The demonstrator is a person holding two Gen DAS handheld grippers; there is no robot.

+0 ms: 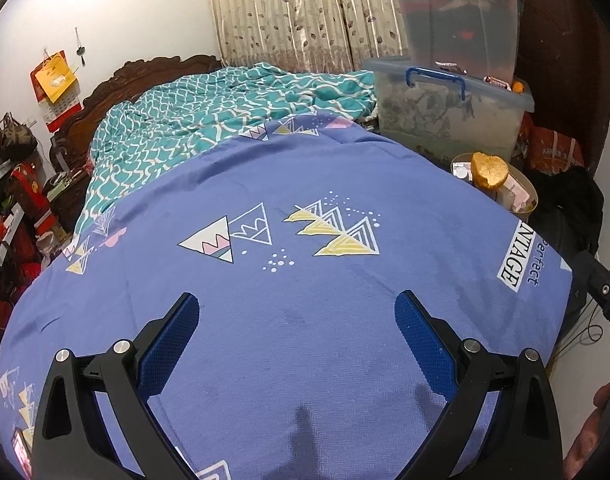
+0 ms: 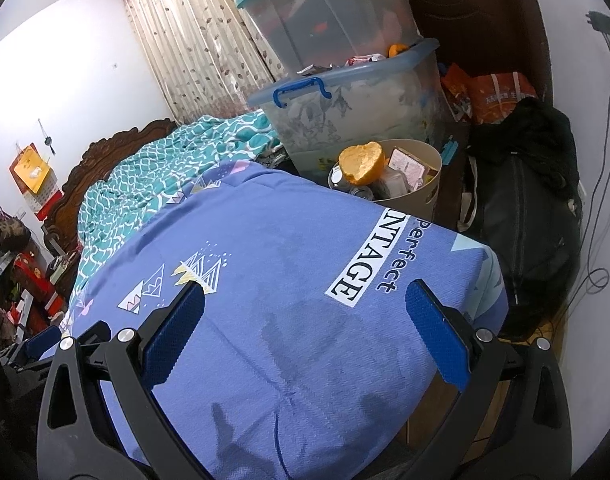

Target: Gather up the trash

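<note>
Bedroom clutter rings a bed (image 1: 297,280) whose blue sheet looks bare of trash. Left gripper (image 1: 297,312) hovers over it, jaws wide, empty — right gripper (image 2: 305,300) likewise. Beyond the bed's right edge sits a bin (image 2: 429,196), already holding an orange peel (image 2: 363,162) and wrappers, so collecting seems nearly done.

A big bed (image 1: 289,320) fills the room, covered by a blue sheet (image 2: 289,264) with little triangle pictures. A green wavy blanket (image 1: 209,108) lies bunched near the dark carved wooden headboard (image 1: 117,80). Behind it hangs a pale curtain (image 1: 289,8) with leaf shapes, lit from behind. The wall (image 2: 65,60) is plain white, with a red and yellow calendar (image 1: 57,80) on it. 2 clear storage boxes (image 2: 345,80) are stacked beside the bed.
</note>
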